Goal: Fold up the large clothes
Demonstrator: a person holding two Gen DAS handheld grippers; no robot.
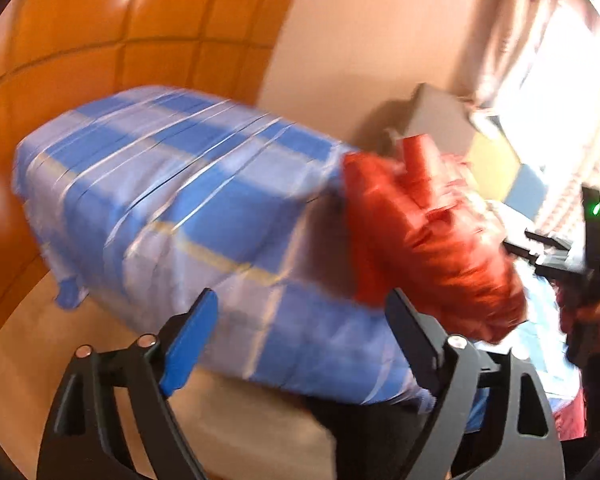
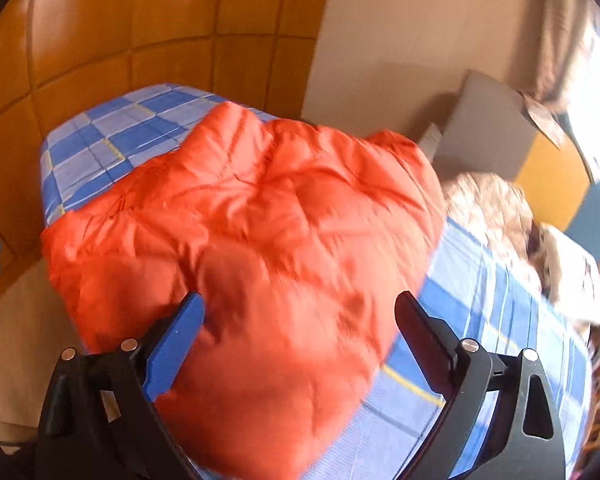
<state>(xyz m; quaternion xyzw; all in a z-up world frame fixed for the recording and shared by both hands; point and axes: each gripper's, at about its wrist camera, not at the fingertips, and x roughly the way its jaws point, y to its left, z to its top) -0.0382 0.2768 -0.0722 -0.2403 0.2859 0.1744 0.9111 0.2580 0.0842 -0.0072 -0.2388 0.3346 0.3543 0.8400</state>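
Note:
An orange puffer jacket (image 2: 260, 220) lies bunched on a bed with a blue checked sheet (image 2: 96, 148). In the right wrist view it fills the middle, and my right gripper (image 2: 300, 308) hovers open just above its near part, with nothing pinched between the pads. In the left wrist view the jacket (image 1: 432, 232) sits to the right on the sheet (image 1: 172, 200). My left gripper (image 1: 302, 304) is open over the bed's near edge, left of the jacket and apart from it. The black body of my right gripper (image 1: 580, 268) shows at the far right. Both views are motion-blurred.
An orange padded wall (image 2: 112, 32) runs behind the bed. A grey box (image 2: 488, 132) and a yellow and blue cabinet (image 2: 556, 172) stand at the right, near a bright window. A brownish heap of fabric (image 2: 492, 208) lies on the bed's right side. Light wooden floor (image 1: 24, 360) shows at the left.

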